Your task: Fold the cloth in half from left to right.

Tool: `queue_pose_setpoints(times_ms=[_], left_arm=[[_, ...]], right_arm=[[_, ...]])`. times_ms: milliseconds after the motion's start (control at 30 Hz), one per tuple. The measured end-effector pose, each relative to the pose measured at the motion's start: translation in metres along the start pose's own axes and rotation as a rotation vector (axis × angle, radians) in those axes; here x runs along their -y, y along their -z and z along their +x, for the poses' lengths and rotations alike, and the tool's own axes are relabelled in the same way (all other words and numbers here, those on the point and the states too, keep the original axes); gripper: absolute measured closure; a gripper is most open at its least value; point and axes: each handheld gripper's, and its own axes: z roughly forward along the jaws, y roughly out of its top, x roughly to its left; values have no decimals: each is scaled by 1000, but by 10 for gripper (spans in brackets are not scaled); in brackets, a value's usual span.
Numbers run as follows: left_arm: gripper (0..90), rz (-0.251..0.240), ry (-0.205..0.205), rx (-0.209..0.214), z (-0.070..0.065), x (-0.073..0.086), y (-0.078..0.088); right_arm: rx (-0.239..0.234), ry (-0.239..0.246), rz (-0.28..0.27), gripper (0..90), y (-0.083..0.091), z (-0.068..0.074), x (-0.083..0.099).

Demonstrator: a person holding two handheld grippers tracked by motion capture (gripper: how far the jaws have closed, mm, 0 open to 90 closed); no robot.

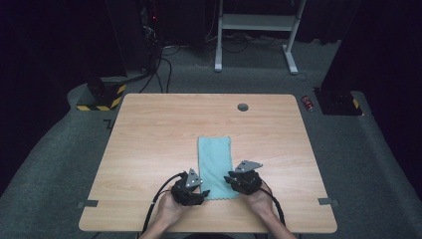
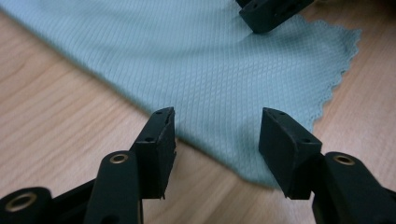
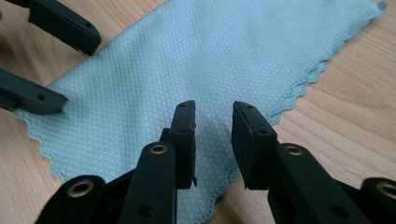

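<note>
Lying flat on the light wooden table (image 1: 149, 149), a pale teal rectangular microfibre cloth (image 1: 215, 164) with a fine diamond weave is stretching lengthwise away from the person, its long axis running from the near edge of the table toward the far edge. One short end is pointing at the person and sitting between the two hands; the other is pointing toward the small grey round grommet (image 1: 243, 107) set in the far part of the tabletop, well apart from it. The cloth is resting a little right of the table's middle, in the near half.

The left gripper (image 2: 217, 135) is hovering low at the near left corner of the cloth (image 2: 210, 70), its jaws standing wide apart with the corner's edge lying between them and neither pad pressing on the fabric. The right gripper (image 3: 214, 126) is poised over the near right corner of the cloth (image 3: 196, 60), where the zigzag-cut edge is showing; its jaws are standing partly apart, with cloth below the gap but nothing pinched between the pads. In the high view, both hands are coming in from the bottom, with the left gripper (image 1: 191, 186) and the right gripper (image 1: 244, 180) flanking the cloth's near end.
</note>
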Motion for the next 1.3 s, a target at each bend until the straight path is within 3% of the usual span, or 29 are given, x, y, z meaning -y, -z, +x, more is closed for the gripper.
queue_pose_setpoints(times_ms=[133,267,400,500,600,700,767,867,1000,1133,1300], left_arm=[[461,10,4,2,2,4,5],[464,4,-24,-13,1,4,12],[470,-71,-63,-31,-1,-13,13],[470,-89,-75,-39,0,-30,1],[470,-87,-48,-51,6,-38,-16],[470,-59,6,-61,13,-35,-27],[470,-44,15,-82,17,-29,-28],[471,-43,47,-82,24,-19,-23],[474,-20,38,-104,27,-15,-13],[473,-57,25,-115,30,-23,-7],[466,-90,35,-106,39,-44,-22]], right_arm=[[-5,1,2,676,0,0,0],[1,2,-10,670,5,-1,-1],[-9,-20,-34,714,7,-5,-4],[3,-7,-21,754,3,-7,-10],[8,-4,-24,768,-3,-8,-16],[12,-8,-18,768,-10,-11,-19],[15,-11,-3,762,-14,-12,-18],[10,-17,7,740,-16,-15,-17],[17,-32,7,708,-14,-18,-16],[16,-48,-20,687,-9,-20,-16],[12,-58,-19,668,-8,-21,-14]])
